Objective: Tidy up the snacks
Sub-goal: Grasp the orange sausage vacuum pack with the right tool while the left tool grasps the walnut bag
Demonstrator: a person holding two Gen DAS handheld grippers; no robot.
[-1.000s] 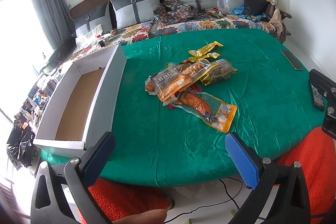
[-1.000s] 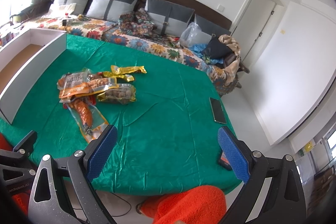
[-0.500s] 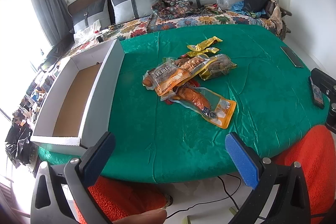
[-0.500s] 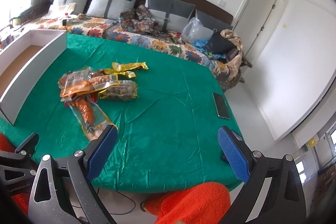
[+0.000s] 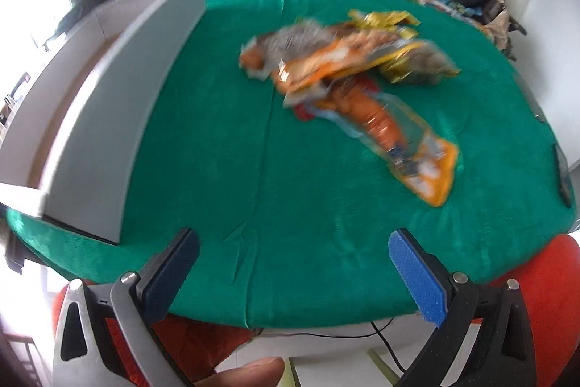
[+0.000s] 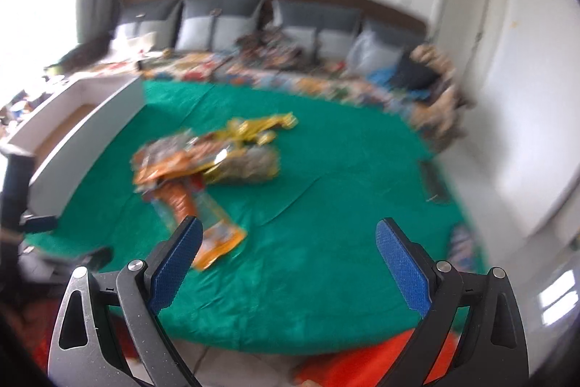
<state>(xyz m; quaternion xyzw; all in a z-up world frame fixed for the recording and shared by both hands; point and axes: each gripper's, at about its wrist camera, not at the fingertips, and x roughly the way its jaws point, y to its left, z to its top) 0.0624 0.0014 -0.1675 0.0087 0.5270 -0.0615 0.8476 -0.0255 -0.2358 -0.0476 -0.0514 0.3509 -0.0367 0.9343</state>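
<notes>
Both grippers moved closer to one snack pile [image 5: 348, 68].

Both tongs, left [image 5: 293, 272] and right [image 6: 290, 260], advanced over green-clothed tabletop [image 5: 232, 147]; heap of orange and gold foil snack packets [image 5: 348, 75] nearer; views motion-blurred.

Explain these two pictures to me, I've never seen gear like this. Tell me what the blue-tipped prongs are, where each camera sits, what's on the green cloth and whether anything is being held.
No robot here: a person holds a hand-held gripper in each hand, with a wide-angle camera on each looking forward along its two fingers. One picture comes from the left gripper, the other from the right gripper; the blue prongs are their fingers. Both are open and hold nothing. On the green cloth lies a pile of snack packets, with one long orange packet nearest. A white box stands on the cloth's left side. Both pictures are blurred.
</notes>
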